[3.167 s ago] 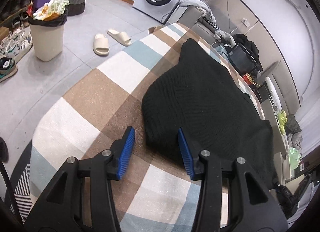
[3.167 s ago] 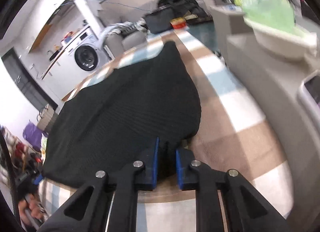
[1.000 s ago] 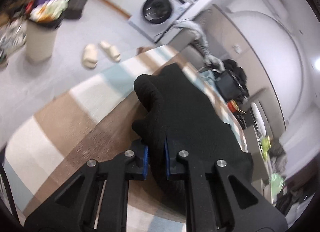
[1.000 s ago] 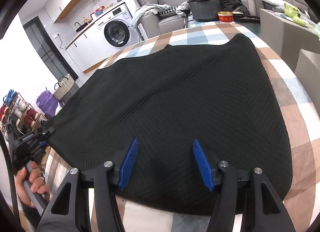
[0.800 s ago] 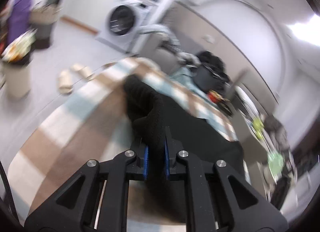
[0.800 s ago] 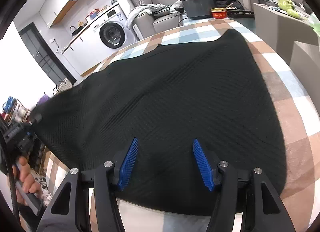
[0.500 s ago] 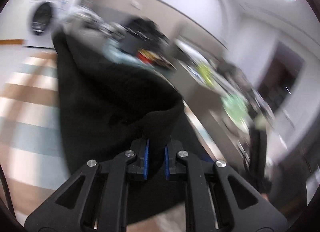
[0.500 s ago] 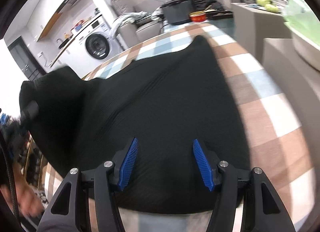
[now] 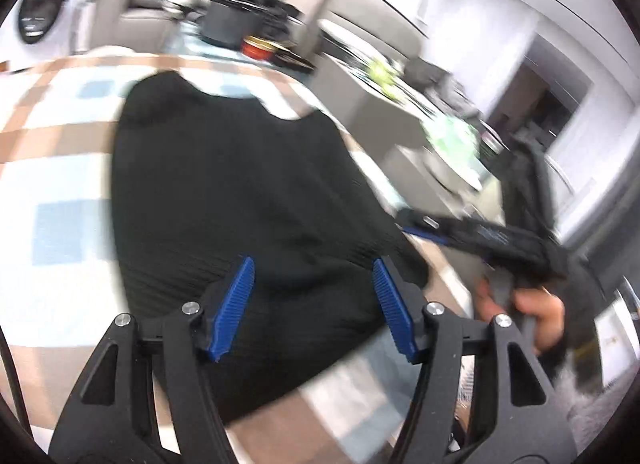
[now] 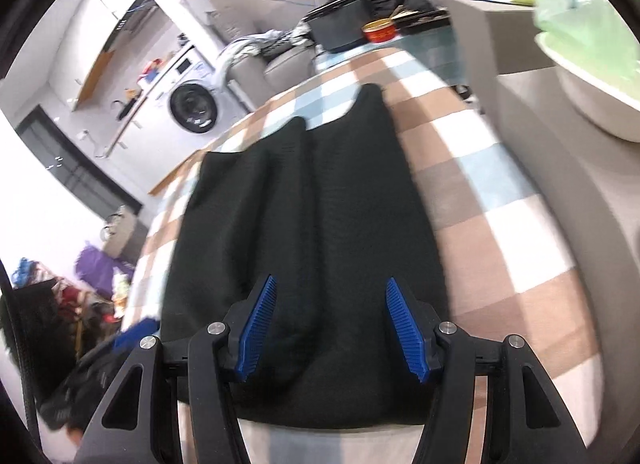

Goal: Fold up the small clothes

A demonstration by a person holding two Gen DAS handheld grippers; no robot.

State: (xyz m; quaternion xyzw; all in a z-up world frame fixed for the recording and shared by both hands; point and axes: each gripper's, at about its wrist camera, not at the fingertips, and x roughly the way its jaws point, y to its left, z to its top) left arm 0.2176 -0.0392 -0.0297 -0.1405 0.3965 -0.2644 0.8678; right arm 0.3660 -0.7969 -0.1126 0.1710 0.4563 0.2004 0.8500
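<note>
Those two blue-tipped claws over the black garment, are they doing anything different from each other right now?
Hardly. The left gripper is caught in a blurred picture, apparently swinging; the right gripper looks nearly steady. The left one sees the other hand beside it. Both are open, empty, above the folded black garment.

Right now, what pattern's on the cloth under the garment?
Checked cloth: brown, white and pale blue squares. Clearest in the right wrist view, beside the black garment.

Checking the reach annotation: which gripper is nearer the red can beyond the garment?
Cannot tell. The left gripper and the right gripper are both over the black garment's near end, opposite the red can.
</note>
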